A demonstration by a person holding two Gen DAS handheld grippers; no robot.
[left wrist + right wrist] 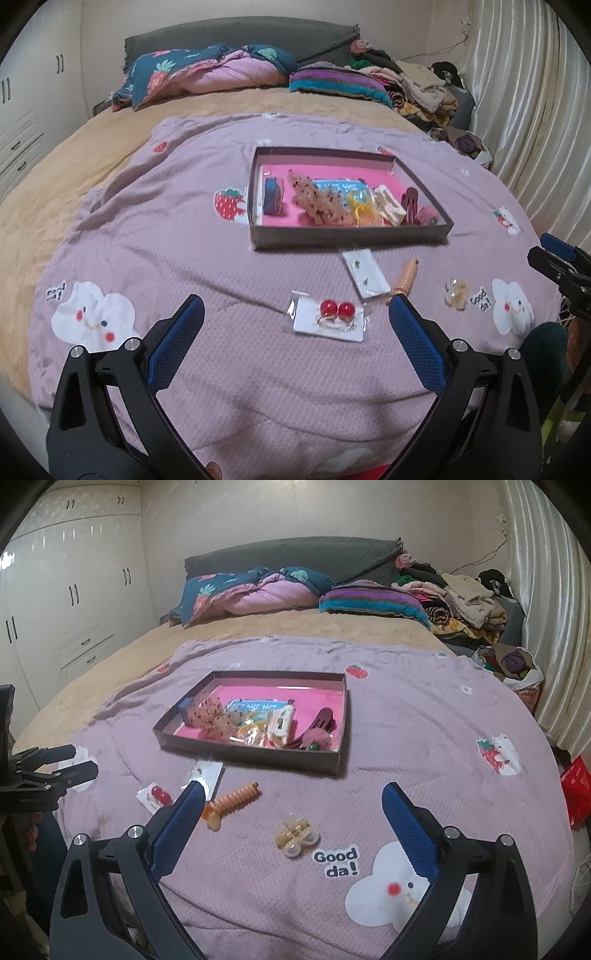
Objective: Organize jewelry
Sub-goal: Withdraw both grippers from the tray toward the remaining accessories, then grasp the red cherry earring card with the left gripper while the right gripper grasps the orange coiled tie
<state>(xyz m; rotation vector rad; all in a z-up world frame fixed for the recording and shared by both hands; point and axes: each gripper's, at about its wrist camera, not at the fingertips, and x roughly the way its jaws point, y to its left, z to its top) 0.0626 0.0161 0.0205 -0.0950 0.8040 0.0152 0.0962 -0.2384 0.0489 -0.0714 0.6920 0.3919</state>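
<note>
Reaching for the earring card (330, 317) with your left gripper (296, 308), jaws spread wide and holding nothing, you may pinch the soft blanket (184, 258) together with the thin card — it lies flat. The box (347, 236) waits at 12 o'clock, already holding several pieces. Your right gripper (292, 795) is also spread and empty; the pearl clip (297, 836) sits between its fingers, the orange clip (232, 799) at 10 o'clock — it could be knocked aside.
</note>
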